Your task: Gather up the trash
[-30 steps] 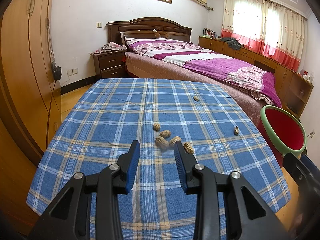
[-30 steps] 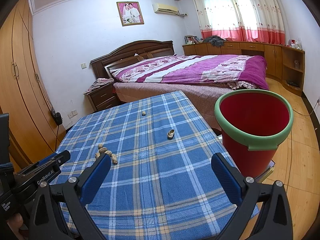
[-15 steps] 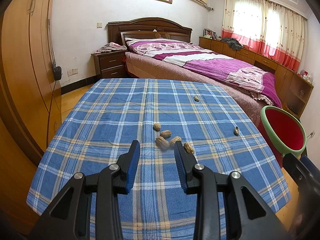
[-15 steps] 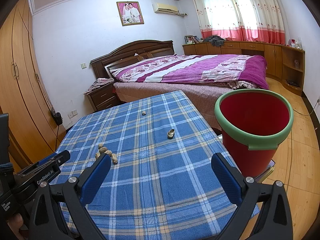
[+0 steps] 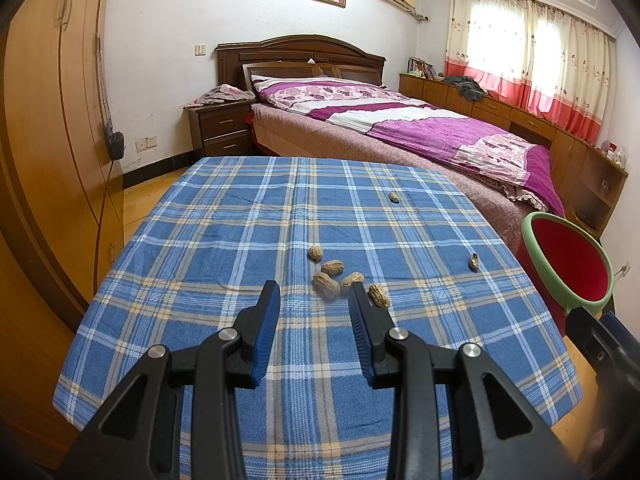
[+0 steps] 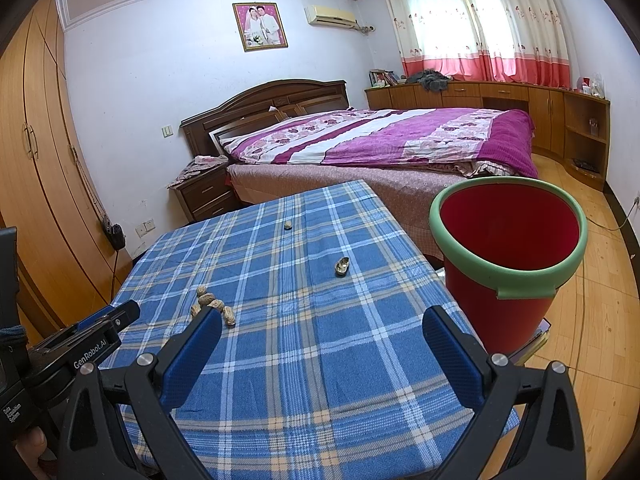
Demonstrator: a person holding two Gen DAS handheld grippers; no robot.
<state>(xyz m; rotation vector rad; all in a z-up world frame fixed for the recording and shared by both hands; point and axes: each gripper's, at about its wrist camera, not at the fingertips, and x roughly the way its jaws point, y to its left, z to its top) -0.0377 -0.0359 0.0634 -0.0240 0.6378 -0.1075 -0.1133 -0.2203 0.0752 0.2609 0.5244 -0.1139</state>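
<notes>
Several peanut shells lie in a cluster (image 5: 334, 276) mid-table on the blue plaid cloth (image 5: 240, 240); the cluster also shows in the right wrist view (image 6: 214, 304). A lone shell (image 5: 474, 262) lies near the right edge, another (image 5: 394, 197) farther back. A red bin with a green rim (image 6: 508, 256) stands on the floor right of the table. My left gripper (image 5: 314, 300) is open and empty, just short of the cluster. My right gripper (image 6: 322, 328) is wide open and empty over the table's near right part.
A bed (image 5: 400, 128) with a purple cover stands behind the table, a nightstand (image 5: 222, 128) to its left. A wooden wardrobe (image 5: 48, 140) lines the left wall. Low cabinets (image 6: 520, 100) run under the window. Wooden floor (image 6: 600, 280) surrounds the bin.
</notes>
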